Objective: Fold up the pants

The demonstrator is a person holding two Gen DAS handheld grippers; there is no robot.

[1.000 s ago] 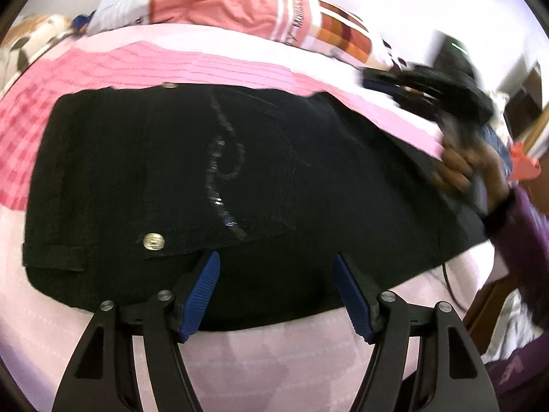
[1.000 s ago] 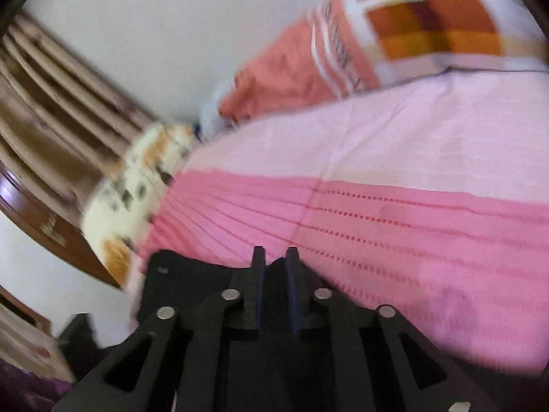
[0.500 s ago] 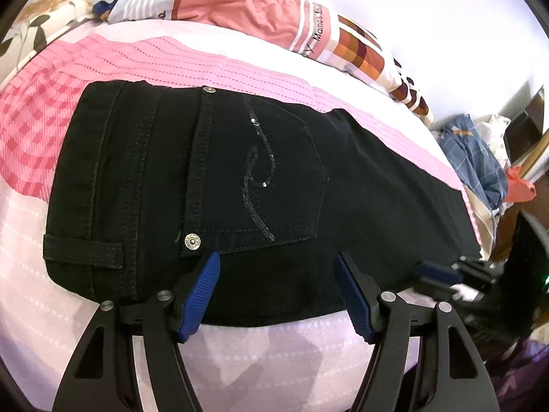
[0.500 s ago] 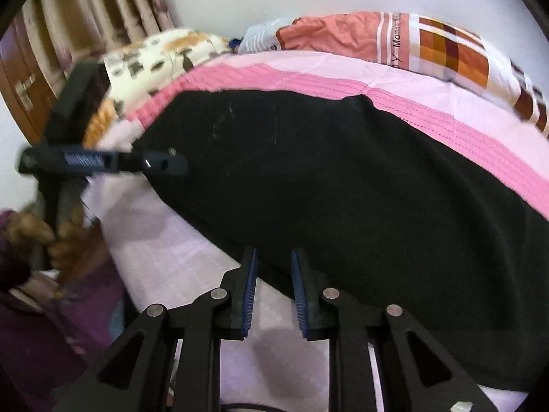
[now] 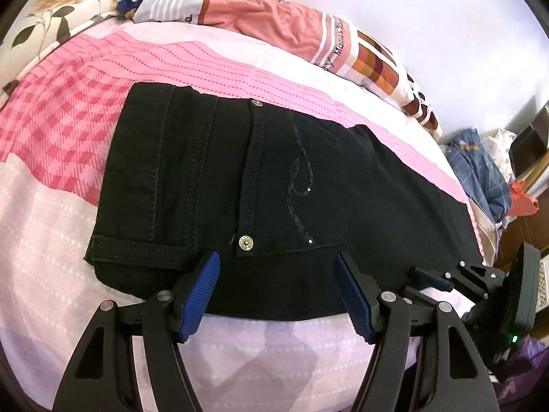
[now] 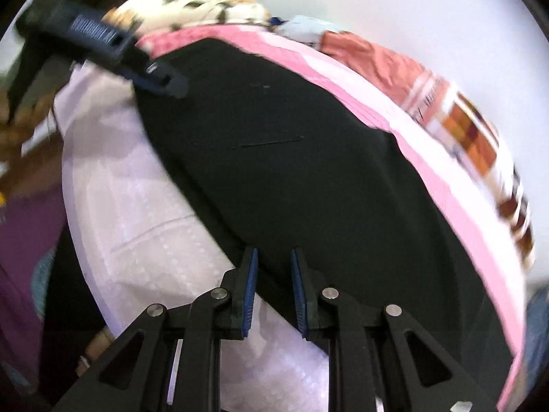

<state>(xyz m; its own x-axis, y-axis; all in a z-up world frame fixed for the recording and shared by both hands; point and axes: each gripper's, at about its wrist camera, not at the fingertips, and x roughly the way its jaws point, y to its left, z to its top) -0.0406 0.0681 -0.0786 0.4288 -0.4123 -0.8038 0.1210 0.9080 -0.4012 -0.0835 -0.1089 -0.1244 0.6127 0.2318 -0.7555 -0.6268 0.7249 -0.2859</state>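
Pants (image 5: 274,185): lay flat across the pink bedspread (image 5: 68,127), waistband toward the floral pillow (image 5: 51,24).
Left gripper (image 5: 276,295): jaws apart, empty, at pants' near edge.
Right gripper (image 6: 272,292): jaws narrowly apart, clamping nothing, at pants' near edge.

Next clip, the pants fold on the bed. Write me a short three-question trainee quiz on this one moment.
1. True or false: the black pants lie flat on the pink bedspread.
2. Which gripper stands wider open? A) left gripper B) right gripper C) both alike
3. Fill in: the near edge of the pants shows in the gap between both grippers' blue pads, but neither gripper is ____ on the cloth.

Key: 1 true. 2 A: the left gripper's pads stand far apart, the right gripper's leave a narrow gap. 3 shut.
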